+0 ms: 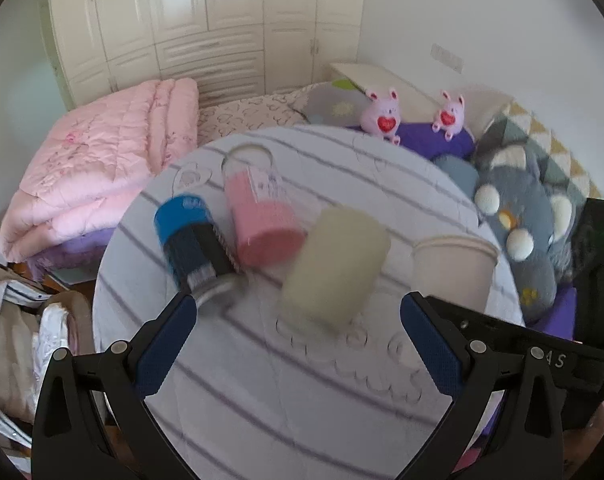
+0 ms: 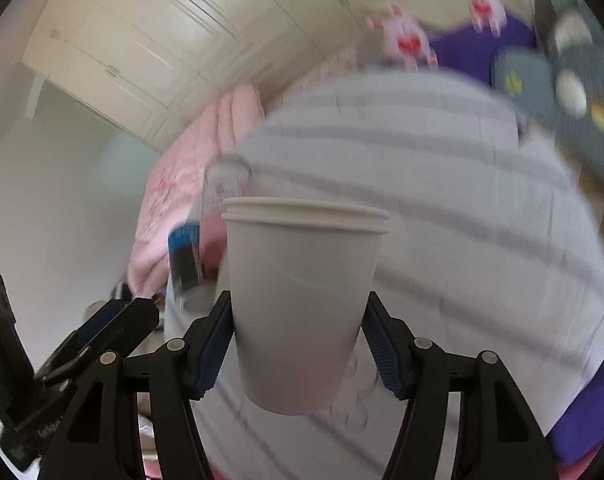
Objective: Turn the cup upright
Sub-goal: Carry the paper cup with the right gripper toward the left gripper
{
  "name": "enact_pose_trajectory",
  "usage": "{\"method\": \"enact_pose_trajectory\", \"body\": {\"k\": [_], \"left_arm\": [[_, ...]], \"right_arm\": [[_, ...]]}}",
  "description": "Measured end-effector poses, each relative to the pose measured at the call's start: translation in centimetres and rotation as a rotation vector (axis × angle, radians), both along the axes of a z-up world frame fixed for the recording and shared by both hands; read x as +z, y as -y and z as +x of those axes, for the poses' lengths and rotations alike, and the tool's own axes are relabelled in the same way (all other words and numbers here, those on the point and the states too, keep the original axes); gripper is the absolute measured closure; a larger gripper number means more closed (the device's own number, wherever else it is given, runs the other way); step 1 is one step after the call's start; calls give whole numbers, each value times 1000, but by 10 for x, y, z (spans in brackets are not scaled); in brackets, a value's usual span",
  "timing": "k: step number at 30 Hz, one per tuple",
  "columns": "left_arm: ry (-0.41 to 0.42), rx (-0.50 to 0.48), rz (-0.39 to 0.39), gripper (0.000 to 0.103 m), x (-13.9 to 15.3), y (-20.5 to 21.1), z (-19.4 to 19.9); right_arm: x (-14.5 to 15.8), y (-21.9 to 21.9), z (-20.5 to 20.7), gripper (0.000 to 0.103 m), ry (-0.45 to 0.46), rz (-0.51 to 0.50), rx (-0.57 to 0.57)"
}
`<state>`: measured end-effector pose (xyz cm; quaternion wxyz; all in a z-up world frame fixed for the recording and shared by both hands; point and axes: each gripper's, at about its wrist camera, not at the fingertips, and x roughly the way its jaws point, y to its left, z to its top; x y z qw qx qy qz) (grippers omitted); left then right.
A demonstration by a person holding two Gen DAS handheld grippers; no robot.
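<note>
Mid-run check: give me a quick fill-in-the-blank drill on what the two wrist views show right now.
1. The white paper cup is clamped in the ____ gripper.
2. That cup's rim points ____.
3. The left gripper hovers over the striped table with its jaws ____.
4. Between the blue bottle and the beige cup lies a ____ cup.

Missing words: right; up; open; pink

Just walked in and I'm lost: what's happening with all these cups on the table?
A person is working with two handheld grippers. The right gripper is shut on a white paper cup, held mouth-up above the striped table. The left gripper is open, empty, facing a beige cup tipped over on the table, beside a pink cup and a blue bottle, both lying down.
</note>
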<state>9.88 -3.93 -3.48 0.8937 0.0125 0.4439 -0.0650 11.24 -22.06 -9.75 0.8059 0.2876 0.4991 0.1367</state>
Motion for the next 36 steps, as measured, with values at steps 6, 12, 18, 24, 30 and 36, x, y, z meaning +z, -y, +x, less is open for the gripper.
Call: {"method": "enact_pose_trajectory", "body": {"k": [6,12,18,24,30,36], "left_arm": [[-19,6,30,0,-11,2,-21],[-23,7,33,0,-12,1,-34],[-58,28,9,0,-20,-3,-29],[-63,-4,-24,0,-18,6,-31],[-110,-55,-53,0,-24,25,-32],[-138,-112,-10,0,-34,48,-33]], "right_arm": [[-43,-7,-8,39,-153,129,41],[-66,-23,-8,39,-251,263,102],[-76,-32,9,35,-290,257,152],[-60,-22,8,24,-243,183,149],[-48,1,-3,23,-171,101,183],[-38,7,-25,22,-112,-25,264]]}}
